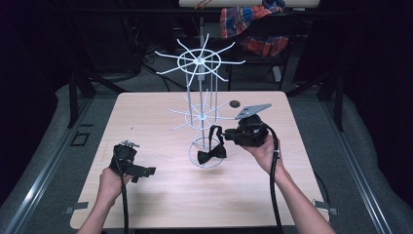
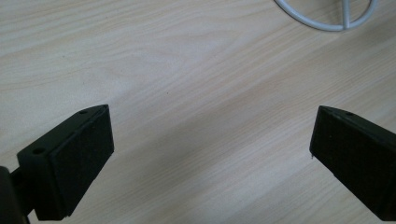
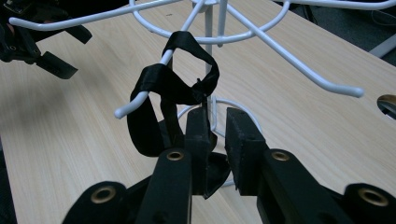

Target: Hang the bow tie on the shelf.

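Right tool (image 3: 215, 122) first: jaws are just cracked apart, a slim gap between the pads, and the bow tie's (image 1: 212, 155) strap (image 3: 173, 86) sits right at that gap. Left pad looks like it's touching the strap, but I don't think there's any real pinch on it now, so imo it's let go or near enough. Strap is looped over one prong (image 3: 140, 98) of the rack's (image 1: 200, 61) lower ring, w/ the bow itself dangling below, just above the base ring (image 1: 207, 154) on the bench (image 1: 160, 195).

Left tool (image 2: 212, 135) is doing nothing: jaws wide apart, nothing between them, hovering over bare bench near the rack's base, well apart from the tie.

Handling, my guess only: it's fabric, super light, floppy, zero stiffness. Won't break, but it'll sag and twist any way it likes, and the satin-ish strap prob slides easy on the smooth wire. The prong end curls up a bit, which should help keep it on. Best spot to grab is the strap, flat across its width, close to where it crosses the prong. Grabbing the bow knot would also work, it's the only chunky bit.

Orientation: long axis runs roughly vertical rn, strap loop up top at the prong, bow at the bottom. In the high view the bow's wings spread about left-right, tilted a little. Strap has a twist in it near the tool.
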Tool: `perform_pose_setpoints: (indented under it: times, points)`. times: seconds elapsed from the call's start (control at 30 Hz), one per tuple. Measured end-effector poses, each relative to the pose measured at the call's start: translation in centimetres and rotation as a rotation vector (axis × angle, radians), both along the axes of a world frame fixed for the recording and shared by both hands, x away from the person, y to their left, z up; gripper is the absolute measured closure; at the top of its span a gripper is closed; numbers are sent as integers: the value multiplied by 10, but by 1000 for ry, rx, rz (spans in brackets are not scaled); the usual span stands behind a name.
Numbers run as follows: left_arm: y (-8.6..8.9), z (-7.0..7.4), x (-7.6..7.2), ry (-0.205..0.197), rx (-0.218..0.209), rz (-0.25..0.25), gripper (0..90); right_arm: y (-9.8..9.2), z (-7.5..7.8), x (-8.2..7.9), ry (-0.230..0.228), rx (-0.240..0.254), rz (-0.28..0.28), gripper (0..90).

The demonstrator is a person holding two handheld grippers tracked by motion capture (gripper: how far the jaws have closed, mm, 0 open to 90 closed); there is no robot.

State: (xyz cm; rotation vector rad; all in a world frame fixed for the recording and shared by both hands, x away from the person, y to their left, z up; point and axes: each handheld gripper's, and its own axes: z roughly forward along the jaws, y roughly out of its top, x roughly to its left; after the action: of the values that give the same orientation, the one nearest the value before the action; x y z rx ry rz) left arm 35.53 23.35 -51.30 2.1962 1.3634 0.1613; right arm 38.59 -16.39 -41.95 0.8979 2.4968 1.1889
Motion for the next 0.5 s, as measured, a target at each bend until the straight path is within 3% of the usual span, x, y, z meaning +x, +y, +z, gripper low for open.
perform_pose_setpoints:
  times: [0.5]
  points:
    - [0, 1, 0, -5, -1, -2, 0, -18, 12, -14, 6, -29, -51, 569]
